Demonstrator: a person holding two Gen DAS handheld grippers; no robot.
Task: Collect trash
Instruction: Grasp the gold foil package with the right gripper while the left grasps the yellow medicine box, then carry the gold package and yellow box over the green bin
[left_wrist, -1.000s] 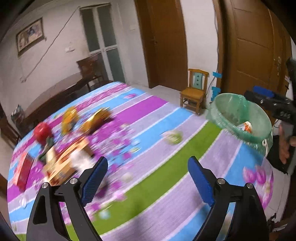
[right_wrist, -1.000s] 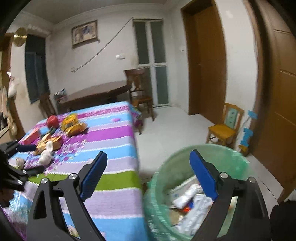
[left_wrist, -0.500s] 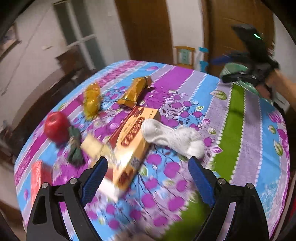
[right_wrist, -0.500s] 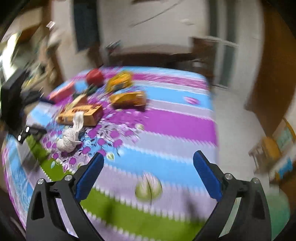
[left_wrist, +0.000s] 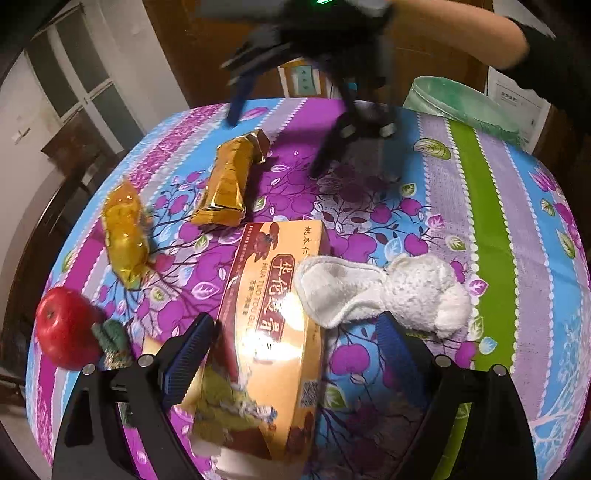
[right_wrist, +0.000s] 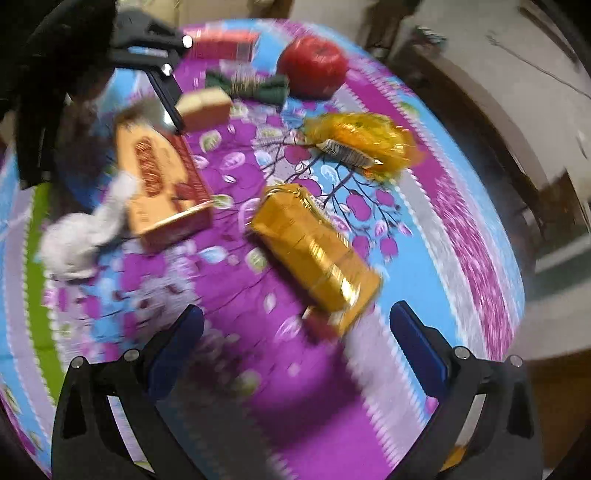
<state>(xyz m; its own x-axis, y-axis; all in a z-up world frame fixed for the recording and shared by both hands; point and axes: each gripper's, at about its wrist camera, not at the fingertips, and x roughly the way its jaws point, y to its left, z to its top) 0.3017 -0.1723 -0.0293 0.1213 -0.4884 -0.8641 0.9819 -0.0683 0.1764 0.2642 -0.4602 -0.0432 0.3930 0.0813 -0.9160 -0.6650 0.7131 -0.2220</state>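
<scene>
Both the left gripper (left_wrist: 291, 354) and right gripper (right_wrist: 295, 341) have jaws spread wide, empty. On the worktop (left_wrist: 487, 206) lie an orange box (left_wrist: 273, 332), gold packet (right_wrist: 314, 254), yellow wrapper (left_wrist: 125, 232) and white sock (left_wrist: 388, 291); the green-lined bin (left_wrist: 461, 107) stands at the far right edge. Collection evidently remains largely outstanding.

Bare tablecloth (right_wrist: 236, 325) before the gold packet (right_wrist: 317, 254)

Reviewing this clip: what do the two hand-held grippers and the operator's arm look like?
Both the left hand-held gripper and the right hand-held gripper have black angular frames, silver screws and blue ridged finger pads. A green light glows on the right unit; the bare forearm ends in a dark sleeve.
</scene>
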